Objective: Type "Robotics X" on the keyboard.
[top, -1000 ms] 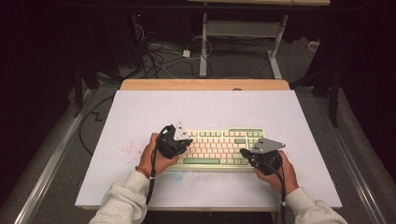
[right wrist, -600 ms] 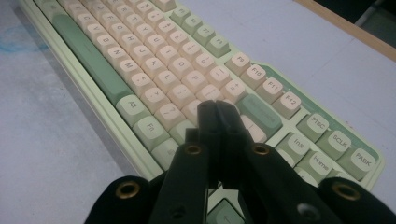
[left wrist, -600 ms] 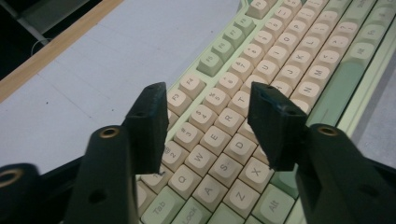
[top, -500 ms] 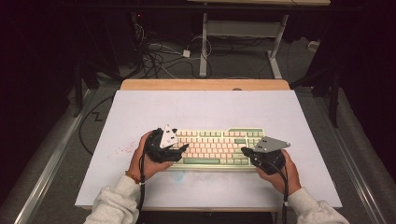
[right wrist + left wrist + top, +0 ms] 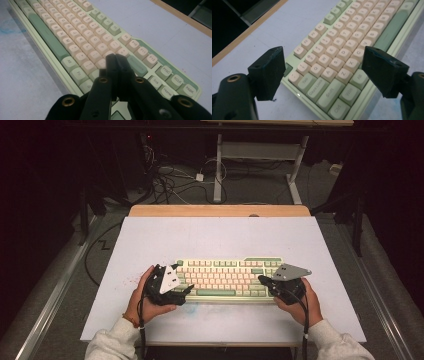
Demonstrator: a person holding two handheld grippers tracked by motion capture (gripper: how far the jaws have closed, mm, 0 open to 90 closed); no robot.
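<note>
Your left gripper [image 5: 319,72] has just been opening; its jaws stand spread with nothing pinched, the keyboard [image 5: 342,52] under and between them. Your right gripper [image 5: 115,58] is pressed together over the right-hand keys, maybe touching one. Push down softly.

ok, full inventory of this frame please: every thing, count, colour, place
keyboard: 1, pale green case with cream and green keys, near middle of the table
table: 1, light grey-white top with a wooden far edge, faint red and blue marks on it
cables: several, dark and white, on the floor behind the table
desk frame: 1, white legs, far back
left tongs: 1, black, jaws just opened wide, at the keyboard's left end, nothing gripped
right tongs: 1, black, jaws shut, over the keyboard's right end
hands: 2, pale sleeves, near edge
</note>
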